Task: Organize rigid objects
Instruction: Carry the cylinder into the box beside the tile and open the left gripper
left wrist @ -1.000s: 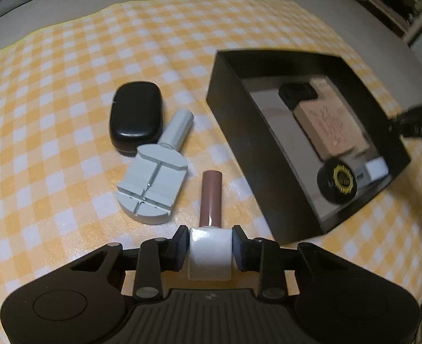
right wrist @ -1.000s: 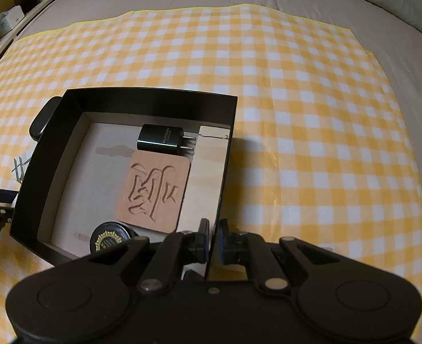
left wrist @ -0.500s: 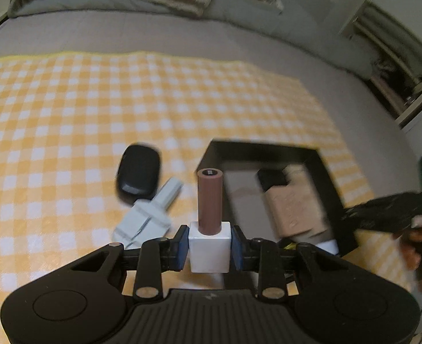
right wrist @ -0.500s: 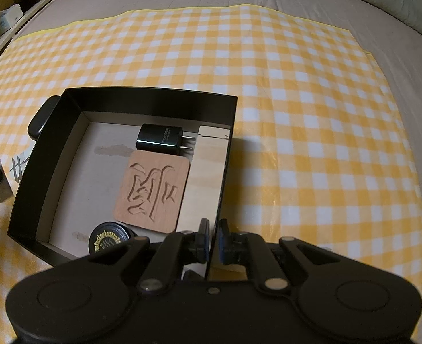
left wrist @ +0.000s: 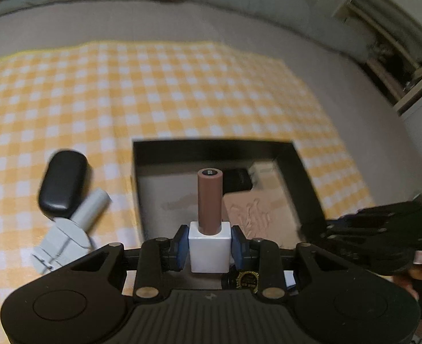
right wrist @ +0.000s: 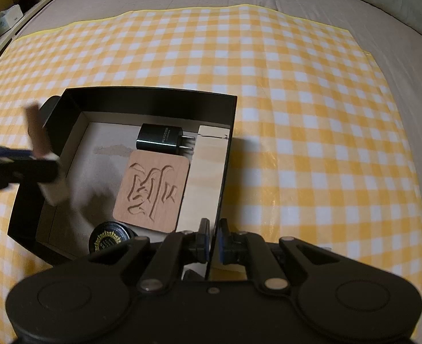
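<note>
White-based bottle [left wrist: 209,246] stands upright, brown cap up, clamped in the left claw [left wrist: 210,247].

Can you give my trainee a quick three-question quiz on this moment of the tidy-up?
1. True or false: the left gripper is shut on the white bottle with the brown cap.
2. What does the right gripper pinch? A) the carved wooden coaster B) the black box wall C) the black charger plug
3. Which two objects lie on the checked cloth outside the box?

Key: 1 true; 2 B; 3 the black oval case and the grey tool.
</note>
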